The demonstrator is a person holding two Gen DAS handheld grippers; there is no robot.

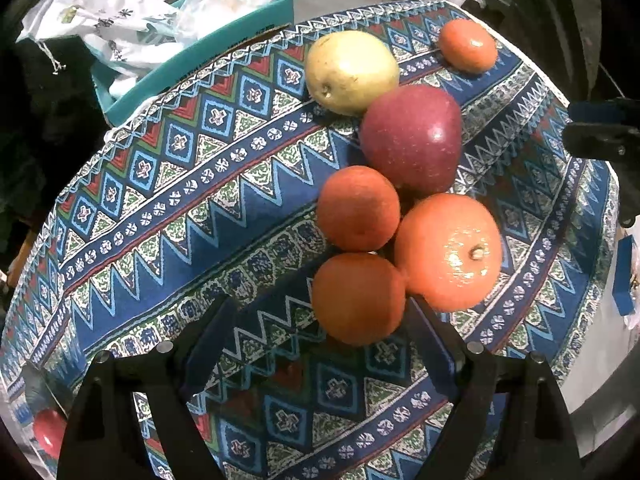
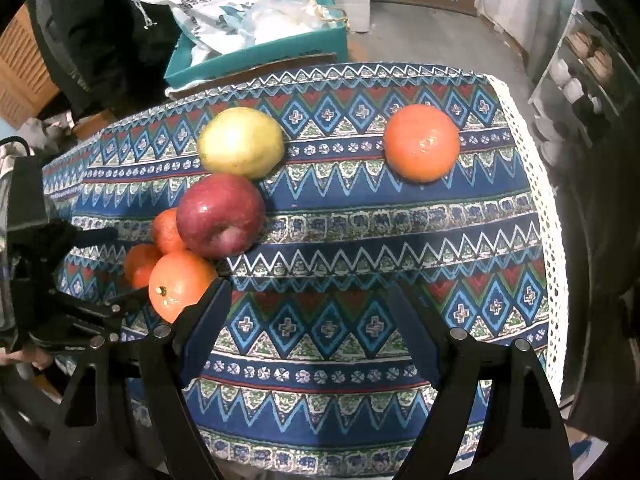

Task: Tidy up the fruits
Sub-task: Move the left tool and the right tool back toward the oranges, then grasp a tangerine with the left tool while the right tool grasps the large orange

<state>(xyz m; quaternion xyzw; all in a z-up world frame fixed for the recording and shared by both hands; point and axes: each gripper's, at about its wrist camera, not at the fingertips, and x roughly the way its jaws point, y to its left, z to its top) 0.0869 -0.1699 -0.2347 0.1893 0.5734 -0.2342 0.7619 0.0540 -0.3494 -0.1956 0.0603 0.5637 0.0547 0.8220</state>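
A lone round orange tangerine (image 2: 421, 143) sits on the blue patterned tablecloth (image 2: 360, 240), well apart from the cluster of yellow pear (image 2: 241, 142), red apple (image 2: 220, 216) and three oranges. It lies ahead and slightly right of the right gripper (image 2: 308, 320), the nearer one, whose jaws are wide apart and empty. The left gripper (image 1: 320, 332), also spread and empty, hovers by the cluster's nearest orange (image 1: 357, 298).

Grey floor (image 2: 420, 36), patterned tablecloth (image 2: 360, 216)

Home storeroom: patterned tablecloth (image 2: 360, 208), rice bag (image 2: 208, 8), shoe rack (image 2: 580, 68).
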